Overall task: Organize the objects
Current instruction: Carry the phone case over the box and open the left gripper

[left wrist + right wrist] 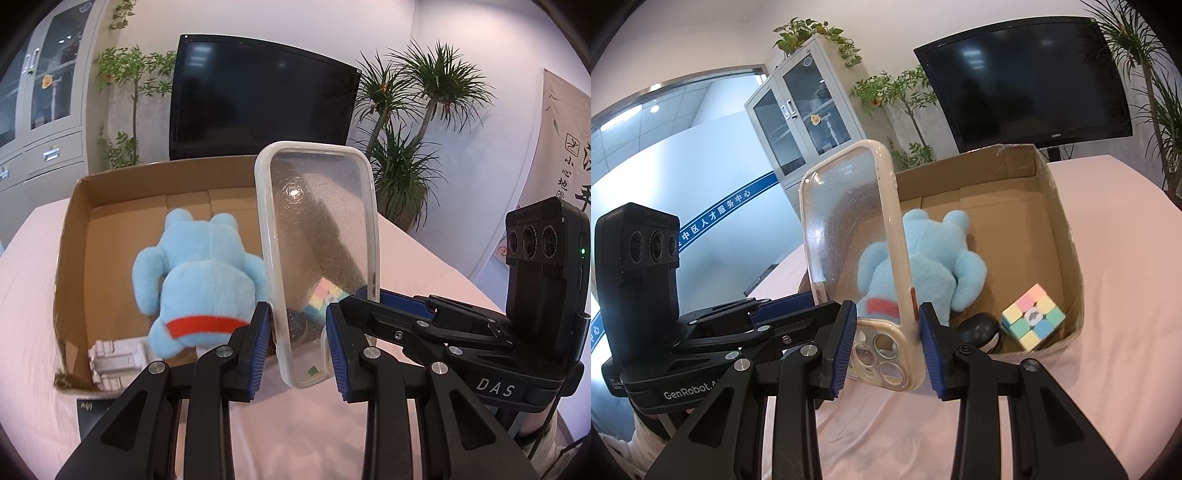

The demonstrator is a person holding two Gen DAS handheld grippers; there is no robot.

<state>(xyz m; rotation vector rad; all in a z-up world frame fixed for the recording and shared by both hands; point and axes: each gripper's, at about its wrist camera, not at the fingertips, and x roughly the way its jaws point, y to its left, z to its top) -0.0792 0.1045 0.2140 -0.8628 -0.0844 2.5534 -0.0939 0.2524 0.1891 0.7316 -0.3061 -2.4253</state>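
Pink tablecloth (pixel 424 258) under cardboard box (pixel 74 236); television (pixel 258 99) behind.

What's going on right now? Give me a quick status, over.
Both grippers, left and right, shut on phone case. Case upright, just short of box. Plush, cube already inside. Nothing blocking.

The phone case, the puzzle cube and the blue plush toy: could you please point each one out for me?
phone case (pixel 846 236), right wrist view, on its clear back panel.
puzzle cube (pixel 1032 317), right wrist view, on its centre tile.
blue plush toy (pixel 207 273), left wrist view, on its back.
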